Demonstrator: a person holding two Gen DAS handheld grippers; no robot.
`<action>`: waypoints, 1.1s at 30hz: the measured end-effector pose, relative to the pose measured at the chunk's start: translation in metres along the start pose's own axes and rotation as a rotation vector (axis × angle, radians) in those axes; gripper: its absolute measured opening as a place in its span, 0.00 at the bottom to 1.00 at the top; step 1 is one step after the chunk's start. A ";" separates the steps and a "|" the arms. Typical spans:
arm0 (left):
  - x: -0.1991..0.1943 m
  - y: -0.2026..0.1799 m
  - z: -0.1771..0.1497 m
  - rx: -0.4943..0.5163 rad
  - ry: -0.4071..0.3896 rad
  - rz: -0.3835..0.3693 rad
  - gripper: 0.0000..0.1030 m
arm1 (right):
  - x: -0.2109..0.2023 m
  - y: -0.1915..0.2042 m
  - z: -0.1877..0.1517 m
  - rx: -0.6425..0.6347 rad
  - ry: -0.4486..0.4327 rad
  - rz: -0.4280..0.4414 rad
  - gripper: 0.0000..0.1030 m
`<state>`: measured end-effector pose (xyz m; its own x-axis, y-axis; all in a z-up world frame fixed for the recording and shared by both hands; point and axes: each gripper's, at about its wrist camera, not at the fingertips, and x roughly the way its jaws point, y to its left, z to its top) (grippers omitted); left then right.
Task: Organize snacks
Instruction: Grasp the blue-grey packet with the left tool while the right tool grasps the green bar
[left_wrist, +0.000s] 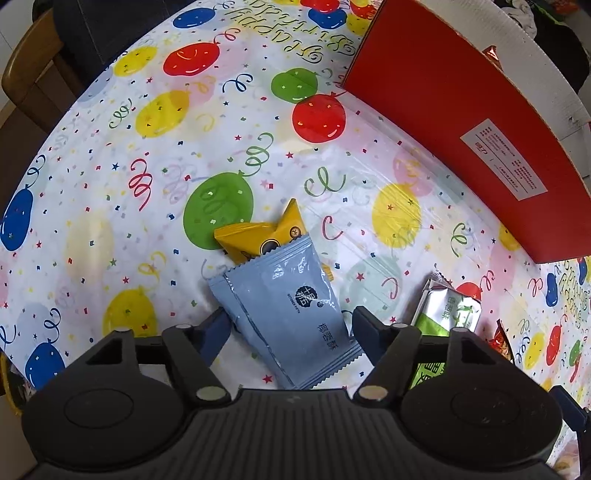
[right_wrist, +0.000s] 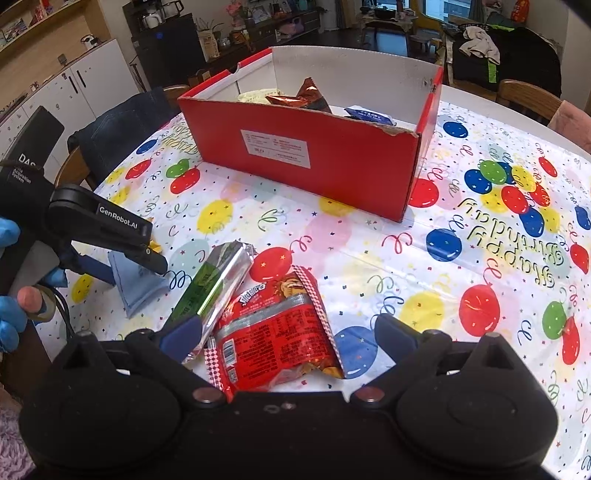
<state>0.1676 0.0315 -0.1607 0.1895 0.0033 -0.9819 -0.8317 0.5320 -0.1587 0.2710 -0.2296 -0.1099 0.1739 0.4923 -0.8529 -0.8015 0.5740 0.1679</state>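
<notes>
Snacks lie scattered on the bench (right_wrist: 461, 236), which wears a balloon-print birthday cloth, all on the near side of the red box (right_wrist: 306, 162). That box stands open-topped toward the far side of the bench, and inside it sit a brown foil packet (right_wrist: 301, 94), a dark blue packet (right_wrist: 369, 115) and a pale one that is mostly hidden.

Well in front of the box, the left hand-held gripper (left_wrist: 290, 325) is spread wide, its dark blue fingers either side of a grey-blue packet (left_wrist: 291, 295) that lies flat on the cloth. Whether the fingers touch it cannot be told. A yellow packet (left_wrist: 258, 236) is tucked under the grey-blue one's end nearer the box. A green-and-silver packet (left_wrist: 448, 310) lies just beside them.

The right hand-held gripper (right_wrist: 290, 336) is also spread wide, over a red packet (right_wrist: 277, 328) with nothing clamped. The green-and-silver packet (right_wrist: 218, 284) touches the red one's edge, between it and the grey-blue packet (right_wrist: 138, 284).
</notes>
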 end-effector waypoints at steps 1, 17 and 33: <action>0.000 0.000 0.000 0.001 -0.003 0.002 0.64 | 0.001 0.001 0.000 -0.002 0.002 0.001 0.97; -0.007 0.009 -0.003 0.098 -0.012 -0.017 0.46 | 0.004 0.030 0.005 -0.033 -0.002 -0.037 0.97; -0.033 0.035 0.007 0.312 -0.073 -0.100 0.46 | 0.042 0.116 0.002 -0.163 0.011 -0.212 0.77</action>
<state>0.1360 0.0559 -0.1336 0.3079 -0.0076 -0.9514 -0.6097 0.7661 -0.2034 0.1864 -0.1412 -0.1254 0.3422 0.3649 -0.8659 -0.8297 0.5499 -0.0961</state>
